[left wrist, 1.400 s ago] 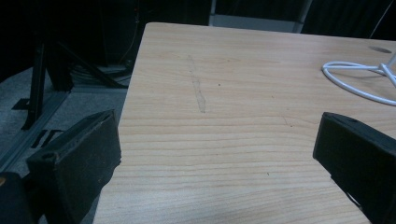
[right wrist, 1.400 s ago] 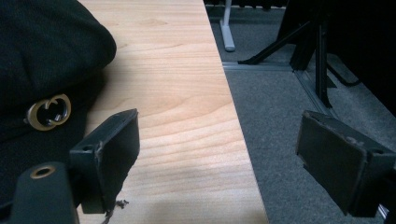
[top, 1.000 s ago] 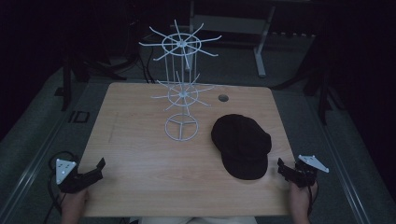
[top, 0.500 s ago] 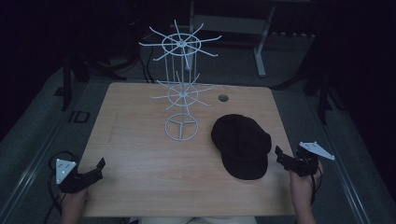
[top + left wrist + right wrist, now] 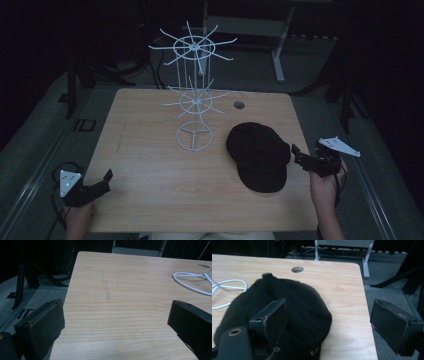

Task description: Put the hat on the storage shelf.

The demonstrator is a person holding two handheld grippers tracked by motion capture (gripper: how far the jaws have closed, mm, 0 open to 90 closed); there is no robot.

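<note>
A black cap [image 5: 260, 156] lies flat on the right part of the wooden table [image 5: 150, 165]; in the right gripper view the cap [image 5: 294, 305] spreads under the left jaw. My right gripper [image 5: 298, 155] hovers open just off the cap's right edge, near the table's right side; its jaws [image 5: 328, 322] stand wide apart with nothing between them. A white wire rack [image 5: 195, 95] with two spoked tiers stands on a ring base [image 5: 190, 281] at the table's middle back. My left gripper [image 5: 106, 179] is open at the front left corner [image 5: 116, 332], over bare wood.
A round cable hole [image 5: 239, 105] sits in the table behind the cap. Dark stands and a grey frame [image 5: 277, 45] surround the table on the floor. Bare wood stretches between the left gripper and the rack base.
My right gripper has risen and moved forward and left, closing in on the cap's right edge. The left gripper has stayed where it was.
</note>
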